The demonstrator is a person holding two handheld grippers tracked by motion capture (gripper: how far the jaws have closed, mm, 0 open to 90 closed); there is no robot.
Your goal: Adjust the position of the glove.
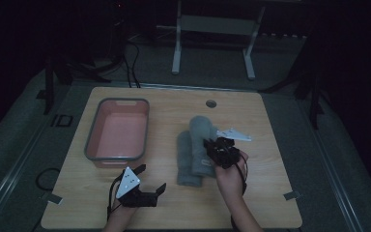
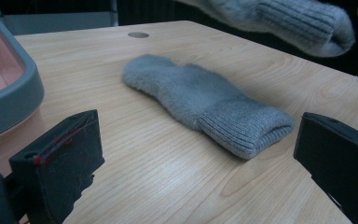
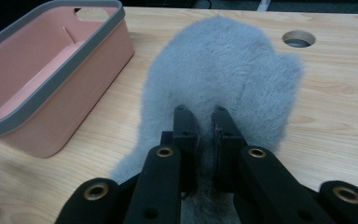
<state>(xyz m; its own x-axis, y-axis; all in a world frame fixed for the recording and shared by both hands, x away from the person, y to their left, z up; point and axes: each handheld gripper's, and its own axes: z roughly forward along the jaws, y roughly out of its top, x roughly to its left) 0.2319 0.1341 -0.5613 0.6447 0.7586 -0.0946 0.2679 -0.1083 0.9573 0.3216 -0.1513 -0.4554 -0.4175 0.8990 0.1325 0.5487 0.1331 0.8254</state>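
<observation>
**One mitten up, one to go**

My right gripper (image 3: 199, 122) has its fingers clamped on a grey mitten's (image 3: 223, 70) cuff end, holding it above the worktop (image 1: 265, 116). It looks soft, light and floppy; the ribbed cuff grips best. The second mitten (image 2: 205, 100) lies flat. My left gripper (image 2: 193, 154) waits, fingers apart. Two mittens, one pink bin (image 1: 96, 130).

Left gripper view: pink bin (image 2: 4, 79) cut off by left edge, just a corner of rim and wall. Lifted grey mitten (image 2: 289, 21) cropped at top edge, its fingertip end out of frame. Right gripper view: right gripper (image 3: 200, 123) hides that mitten's cuff; bin's near end cropped at left. High view: dim, second mitten (image 1: 187, 159) partly under the lifted one.
</observation>
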